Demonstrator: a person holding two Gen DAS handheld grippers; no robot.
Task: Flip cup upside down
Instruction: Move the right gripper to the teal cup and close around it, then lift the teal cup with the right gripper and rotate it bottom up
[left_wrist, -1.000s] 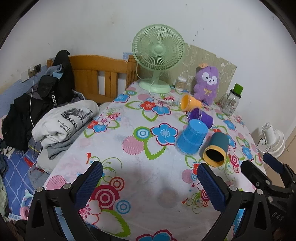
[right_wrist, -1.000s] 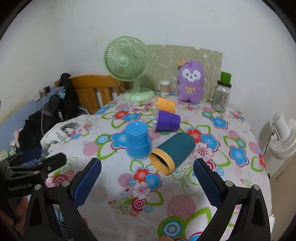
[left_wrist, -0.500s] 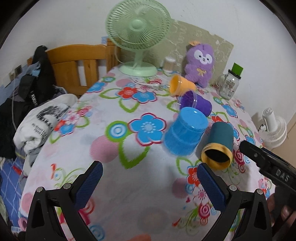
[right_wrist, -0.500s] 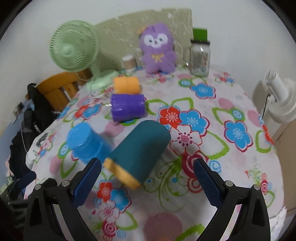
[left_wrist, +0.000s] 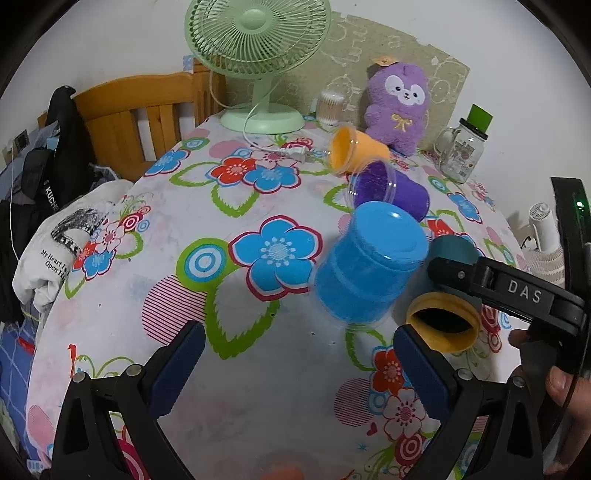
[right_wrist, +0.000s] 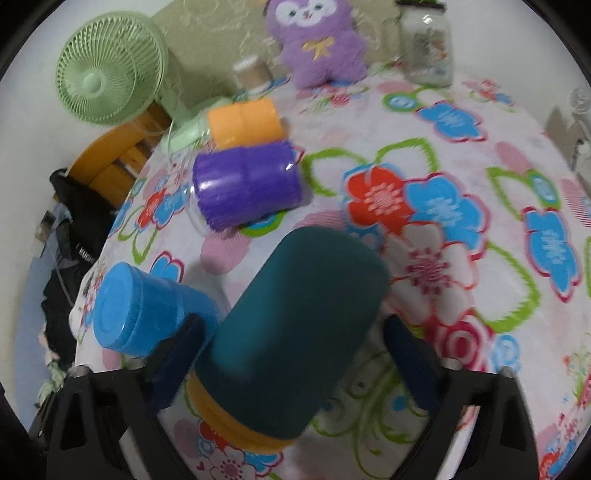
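A teal cup with a yellow rim (right_wrist: 299, 332) lies on its side on the flowered tablecloth, mouth toward the camera; it also shows in the left wrist view (left_wrist: 443, 317). My right gripper (right_wrist: 291, 354) is open, its fingers on either side of the teal cup. A blue cup (left_wrist: 369, 266) stands upside down beside it, also in the right wrist view (right_wrist: 147, 314). A purple cup (left_wrist: 391, 188) and an orange cup (left_wrist: 354, 147) lie on their sides behind. My left gripper (left_wrist: 295, 362) is open and empty, in front of the blue cup.
A green fan (left_wrist: 258, 55), a purple plush toy (left_wrist: 399, 103), a glass jar with a green lid (left_wrist: 461, 151) and a small container (left_wrist: 330, 109) stand along the far edge. A wooden bed frame and clothes (left_wrist: 62, 236) lie left of the table.
My right gripper has moved forward and down so its fingers now flank the teal cup. My left gripper has moved closer to the blue cup. The cups have not moved.
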